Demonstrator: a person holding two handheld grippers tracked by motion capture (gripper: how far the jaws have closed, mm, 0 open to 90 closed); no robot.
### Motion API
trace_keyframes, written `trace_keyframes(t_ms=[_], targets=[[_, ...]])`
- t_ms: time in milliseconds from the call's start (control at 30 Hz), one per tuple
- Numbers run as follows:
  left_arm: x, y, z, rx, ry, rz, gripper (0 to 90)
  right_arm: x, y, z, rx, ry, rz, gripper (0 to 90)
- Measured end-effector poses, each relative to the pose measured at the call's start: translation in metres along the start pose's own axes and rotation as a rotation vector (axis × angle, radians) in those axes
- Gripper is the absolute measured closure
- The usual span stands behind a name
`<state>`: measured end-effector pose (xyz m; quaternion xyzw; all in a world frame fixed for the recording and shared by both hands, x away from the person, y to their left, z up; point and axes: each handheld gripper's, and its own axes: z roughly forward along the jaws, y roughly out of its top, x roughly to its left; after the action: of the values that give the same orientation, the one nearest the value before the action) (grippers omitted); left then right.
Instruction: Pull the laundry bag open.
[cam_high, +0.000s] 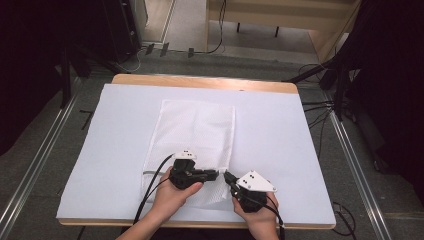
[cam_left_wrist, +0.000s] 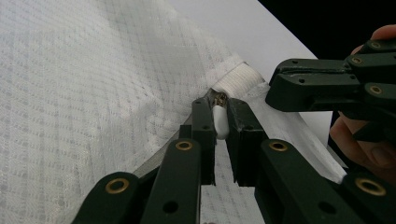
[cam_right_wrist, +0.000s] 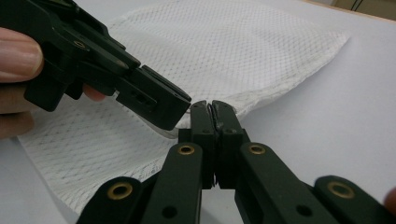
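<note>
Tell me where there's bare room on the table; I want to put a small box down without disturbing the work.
Free: the white mat left of the mesh bag, and the wide strip to its right. Crowded: the near edge, where the left gripper and the right gripper meet at the bag's corner.

The near edge of the mesh bag (cam_high: 192, 131) lies under the left gripper (cam_high: 216, 174) and the person's left hand (cam_high: 172, 196), so that edge cannot be traced in the high view. In the left gripper view, the white zipper pull (cam_left_wrist: 220, 122) sits between the jaws; its lower part is covered by the pads. In the right gripper view, the right gripper (cam_right_wrist: 214, 108) pinches the bag's edge, but the material between the pads is too thin to make out. The forearms are cut off by the bottom edge of the high view.
</note>
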<state>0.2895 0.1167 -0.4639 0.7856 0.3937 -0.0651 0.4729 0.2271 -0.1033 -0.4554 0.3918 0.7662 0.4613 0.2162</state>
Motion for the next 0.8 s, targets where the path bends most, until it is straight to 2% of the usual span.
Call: trace_keyframes(t_ms=[200, 233, 333, 533, 800], targets=[[-0.0007, -0.0013, -0.0003, 0.009, 0.002, -0.002, 84.1, -0.0010, -0.0009, 0.0003, 0.021, -0.027, 0.006, 90.0], [-0.0011, -0.0016, -0.0007, 0.009, -0.003, 0.000, 87.8, -0.0012, -0.0010, 0.0003, 0.023, -0.029, 0.006, 90.0], [-0.0022, -0.0016, -0.0012, 0.008, 0.002, 0.007, 87.8, -0.0012, -0.0016, 0.0007, 0.032, -0.031, 0.015, 90.0], [-0.0023, -0.0016, -0.0016, 0.012, 0.002, 0.013, 88.0, 0.0005, -0.0013, 0.0003, 0.040, -0.050, 0.000, 90.0], [-0.0020, -0.0023, -0.0027, 0.021, 0.007, 0.027, 88.0, -0.0013, -0.0018, 0.0004, 0.046, -0.053, -0.003, 90.0]])
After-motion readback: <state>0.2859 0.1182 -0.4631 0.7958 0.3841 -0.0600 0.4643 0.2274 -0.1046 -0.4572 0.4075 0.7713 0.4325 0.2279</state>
